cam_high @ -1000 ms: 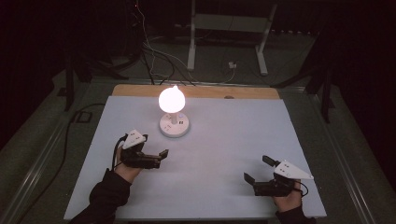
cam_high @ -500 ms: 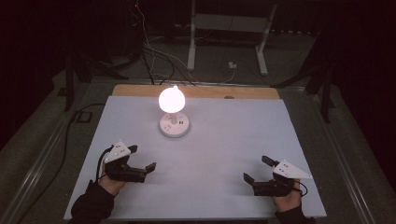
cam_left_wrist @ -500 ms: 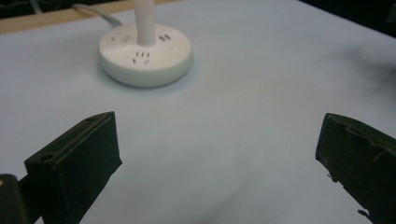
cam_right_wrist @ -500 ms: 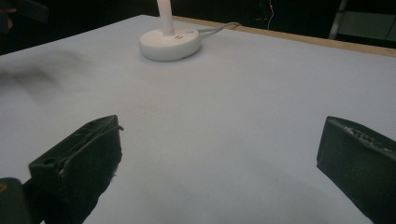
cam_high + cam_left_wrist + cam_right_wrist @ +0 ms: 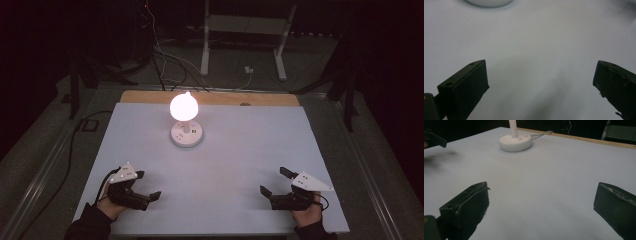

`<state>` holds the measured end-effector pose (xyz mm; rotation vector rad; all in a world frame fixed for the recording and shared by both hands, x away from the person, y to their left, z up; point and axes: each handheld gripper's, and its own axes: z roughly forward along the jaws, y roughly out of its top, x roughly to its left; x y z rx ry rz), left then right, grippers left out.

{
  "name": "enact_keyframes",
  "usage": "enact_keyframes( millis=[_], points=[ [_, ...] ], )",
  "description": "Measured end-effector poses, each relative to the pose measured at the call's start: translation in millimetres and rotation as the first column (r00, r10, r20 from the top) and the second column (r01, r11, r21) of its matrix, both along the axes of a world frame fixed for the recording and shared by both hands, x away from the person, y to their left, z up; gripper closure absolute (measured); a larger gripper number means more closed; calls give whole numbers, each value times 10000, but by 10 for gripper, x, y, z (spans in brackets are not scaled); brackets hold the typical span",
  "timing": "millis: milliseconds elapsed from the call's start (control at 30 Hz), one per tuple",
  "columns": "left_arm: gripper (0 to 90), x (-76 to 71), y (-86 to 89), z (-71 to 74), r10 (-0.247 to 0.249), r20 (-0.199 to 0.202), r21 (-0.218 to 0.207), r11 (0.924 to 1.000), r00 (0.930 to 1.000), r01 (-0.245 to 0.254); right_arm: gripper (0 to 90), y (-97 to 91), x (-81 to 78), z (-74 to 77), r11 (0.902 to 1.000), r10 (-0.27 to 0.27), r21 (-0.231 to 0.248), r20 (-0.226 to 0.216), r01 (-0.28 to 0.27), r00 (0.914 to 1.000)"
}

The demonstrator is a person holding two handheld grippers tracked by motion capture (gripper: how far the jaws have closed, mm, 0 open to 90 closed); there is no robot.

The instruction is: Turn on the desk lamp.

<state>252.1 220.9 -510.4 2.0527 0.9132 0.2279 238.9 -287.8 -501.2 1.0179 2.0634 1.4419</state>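
A white tabletop (image 5: 230, 165) carries a small lamp with a glowing round bulb (image 5: 183, 106) on a white disc base (image 5: 186, 135), standing at the far middle, a little to the left. Its cable runs off the far edge. The left tongs (image 5: 148, 186) rest at the near left corner, held by a hand (image 5: 109, 206), jaws spread wide over bare surface with nothing between them. The right tongs (image 5: 274, 182) sit at the near right corner, likewise spread and empty. Both are well apart from the lamp base (image 5: 515, 142).
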Motion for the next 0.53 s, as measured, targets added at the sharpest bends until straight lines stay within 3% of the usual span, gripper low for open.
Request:
enact_keyframes(
  millis=[100, 300, 533],
  points=[
    [4, 3, -5, -22, -208, -207, 19, 9998, 9996, 208, 0, 6, 2, -3, 10000, 16, -21, -3, -16, 10000],
    [4, 15, -59, -46, -408, -239, 260, 9988, 9989, 414, 0, 3, 0, 3, 10000, 9, -16, 33, -9, 10000],
    [4, 14, -42, -26, -343, -225, 62, 9994, 9992, 345, 0, 16, -1, 3, 10000, 50, -81, 39, -50, 10000]
  ],
)
